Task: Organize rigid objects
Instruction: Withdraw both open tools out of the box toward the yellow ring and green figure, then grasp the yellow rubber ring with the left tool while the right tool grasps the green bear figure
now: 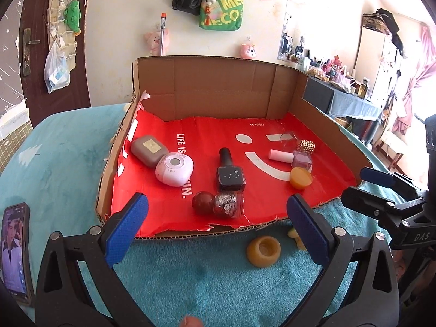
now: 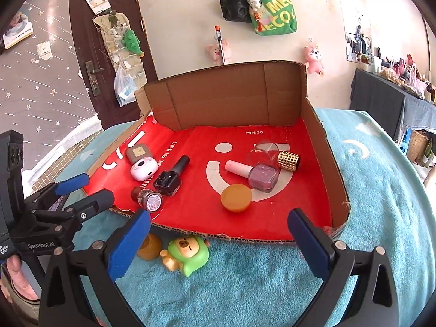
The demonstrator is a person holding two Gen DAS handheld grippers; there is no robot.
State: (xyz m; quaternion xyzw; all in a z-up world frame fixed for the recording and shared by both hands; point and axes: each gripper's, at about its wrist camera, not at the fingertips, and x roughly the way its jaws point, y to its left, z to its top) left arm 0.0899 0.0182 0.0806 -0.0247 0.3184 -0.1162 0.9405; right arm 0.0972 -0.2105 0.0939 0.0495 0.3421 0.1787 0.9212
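A cardboard tray (image 1: pixel 218 92) (image 2: pixel 226 100) with a red liner lies on the teal cloth. In it lie a grey case (image 1: pixel 149 150), a pink round case (image 1: pixel 174 169), a black nail polish bottle (image 1: pixel 230 174), a red glitter bottle (image 1: pixel 218 203), a pink bottle (image 1: pixel 293 158), a gold studded cap (image 1: pixel 307 145) and an orange lid (image 1: pixel 300 177) (image 2: pixel 236 197). In front of the tray lie an orange jar (image 1: pixel 263 250) (image 2: pixel 149 246) and a green bear toy (image 2: pixel 188 253). My left gripper (image 1: pixel 218 231) is open and empty above the tray's front edge. My right gripper (image 2: pixel 218 241) is open and empty, near the toy.
A phone (image 1: pixel 15 253) lies on the cloth at the left. A clear glass piece (image 2: pixel 261 151) lies at the tray's back right. A door, hanging bags and a cluttered side table stand beyond the table.
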